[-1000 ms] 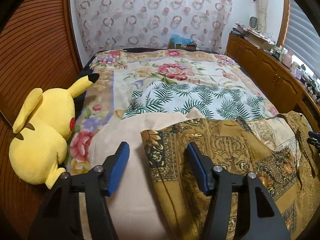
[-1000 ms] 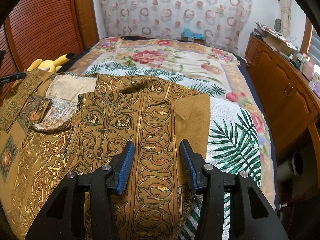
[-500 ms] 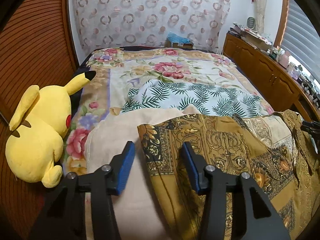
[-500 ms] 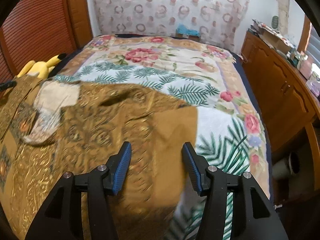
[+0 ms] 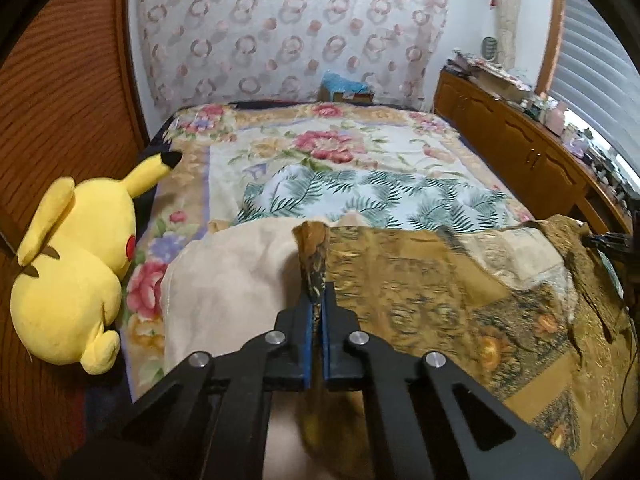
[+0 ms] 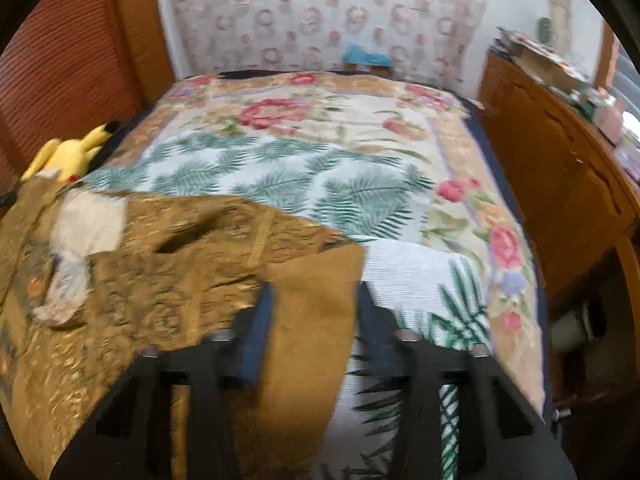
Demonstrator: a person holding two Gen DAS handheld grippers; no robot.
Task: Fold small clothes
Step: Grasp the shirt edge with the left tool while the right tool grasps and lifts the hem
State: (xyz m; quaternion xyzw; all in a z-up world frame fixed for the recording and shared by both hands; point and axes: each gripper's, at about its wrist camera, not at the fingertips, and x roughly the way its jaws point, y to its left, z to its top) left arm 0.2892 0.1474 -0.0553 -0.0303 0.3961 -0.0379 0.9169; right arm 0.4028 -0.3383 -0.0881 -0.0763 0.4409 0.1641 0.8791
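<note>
Ochre patterned cloth [image 5: 420, 292] lies spread across the near end of the bed [image 5: 340, 160], its long axis running side to side between the two hands. The left gripper [image 5: 316, 300] has just clamped tight on the cloth's left corner, which stands up in a pinched ridge between the blue pads. The right gripper [image 6: 314, 296] has been closing; in its blurred view the jaws stand apart either side of the plain right edge, and I cannot tell whether the pads press it yet. Each hand sits at its own near corner, so the fold probably carries away toward the far edge.
</note>
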